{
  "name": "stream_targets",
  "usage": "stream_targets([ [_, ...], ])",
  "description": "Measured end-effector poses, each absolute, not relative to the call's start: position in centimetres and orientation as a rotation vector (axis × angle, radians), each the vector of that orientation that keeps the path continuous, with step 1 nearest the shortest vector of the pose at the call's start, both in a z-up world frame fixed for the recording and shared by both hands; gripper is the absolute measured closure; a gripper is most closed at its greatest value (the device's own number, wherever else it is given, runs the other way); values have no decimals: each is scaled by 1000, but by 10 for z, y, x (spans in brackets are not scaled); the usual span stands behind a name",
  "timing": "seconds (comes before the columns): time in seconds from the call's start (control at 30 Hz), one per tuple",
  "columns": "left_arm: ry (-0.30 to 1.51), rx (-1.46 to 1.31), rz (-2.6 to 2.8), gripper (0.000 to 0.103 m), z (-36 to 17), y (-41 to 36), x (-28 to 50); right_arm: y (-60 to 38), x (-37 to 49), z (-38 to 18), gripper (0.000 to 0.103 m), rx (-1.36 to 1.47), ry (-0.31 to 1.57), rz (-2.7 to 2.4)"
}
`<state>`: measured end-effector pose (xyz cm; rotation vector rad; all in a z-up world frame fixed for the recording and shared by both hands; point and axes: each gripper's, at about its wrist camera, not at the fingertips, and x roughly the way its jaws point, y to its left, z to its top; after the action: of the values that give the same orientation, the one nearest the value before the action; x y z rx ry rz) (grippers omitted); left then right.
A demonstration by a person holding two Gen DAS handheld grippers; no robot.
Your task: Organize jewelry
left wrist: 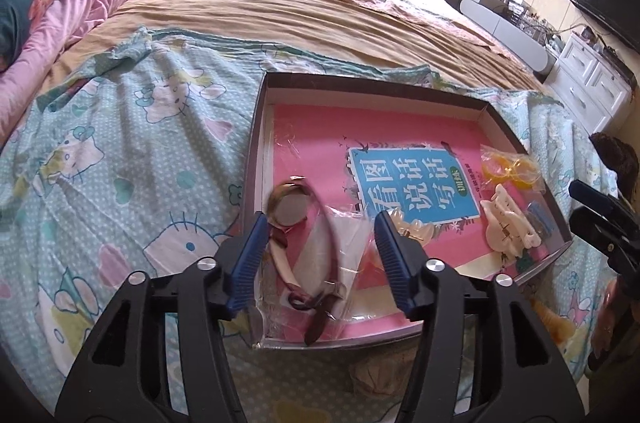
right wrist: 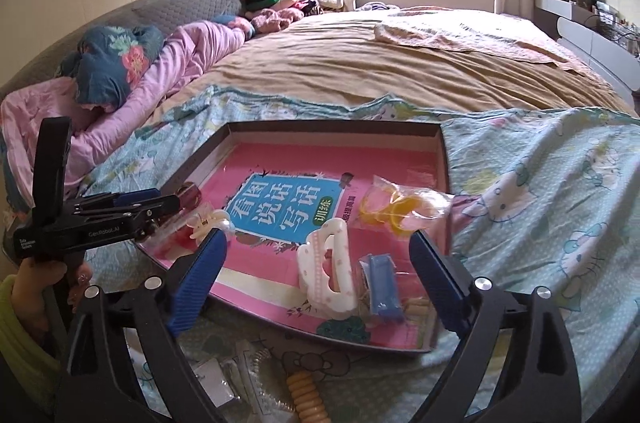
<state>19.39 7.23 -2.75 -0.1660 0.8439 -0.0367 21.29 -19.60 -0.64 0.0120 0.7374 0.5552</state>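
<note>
A shallow dark box (left wrist: 256, 143) (right wrist: 443, 151) with a pink book as its floor lies on the bed. In it are a wristwatch in a clear bag (left wrist: 290, 209), a white hair claw (left wrist: 506, 227) (right wrist: 326, 273), a bag of yellow rings (left wrist: 508, 167) (right wrist: 400, 211), a small blue piece (right wrist: 384, 287) and a pearl clip (right wrist: 210, 221). My left gripper (left wrist: 320, 259) (right wrist: 132, 201) is open, its fingers either side of the watch bag. My right gripper (right wrist: 316, 279) is open and empty above the white claw; its dark body shows in the left wrist view (left wrist: 600, 223).
The box sits on a Hello Kitty sheet (left wrist: 120, 163). Outside the box near me lie a yellow spiral hair tie (right wrist: 306, 397) and small packets (right wrist: 224, 379). Pink bedding and pillows (right wrist: 120, 71) lie far left. A white dresser (left wrist: 588, 79) stands right.
</note>
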Motion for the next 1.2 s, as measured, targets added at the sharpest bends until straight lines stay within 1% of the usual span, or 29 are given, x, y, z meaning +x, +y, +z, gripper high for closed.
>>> stream_targets([
  [0.1, 830, -176, -20, 42, -21, 74, 190, -202, 211, -2, 8, 16, 733, 543],
  [0.2, 812, -184, -14, 39, -13, 75, 185, -208, 208, 1, 7, 24, 724, 534],
  [0.23, 806, -188, -12, 33, -9, 75, 183, -209, 207, 3, 6, 26, 721, 532],
  [0.3, 794, -191, -5, 24, -4, 76, 179, -212, 204, 6, 6, 28, 714, 530],
  [0.37, 782, -190, 2, 20, 3, 76, 175, -214, 202, 9, 6, 29, 707, 530],
  [0.43, 767, -184, 17, 12, 10, 77, 170, -216, 199, 12, 6, 30, 700, 530],
  [0.53, 746, -175, 38, 10, 19, 79, 164, -218, 196, 17, 6, 31, 690, 531],
  [1.2, 700, -159, 87, 10, 48, 77, 131, -228, 166, 43, 6, 21, 632, 551],
])
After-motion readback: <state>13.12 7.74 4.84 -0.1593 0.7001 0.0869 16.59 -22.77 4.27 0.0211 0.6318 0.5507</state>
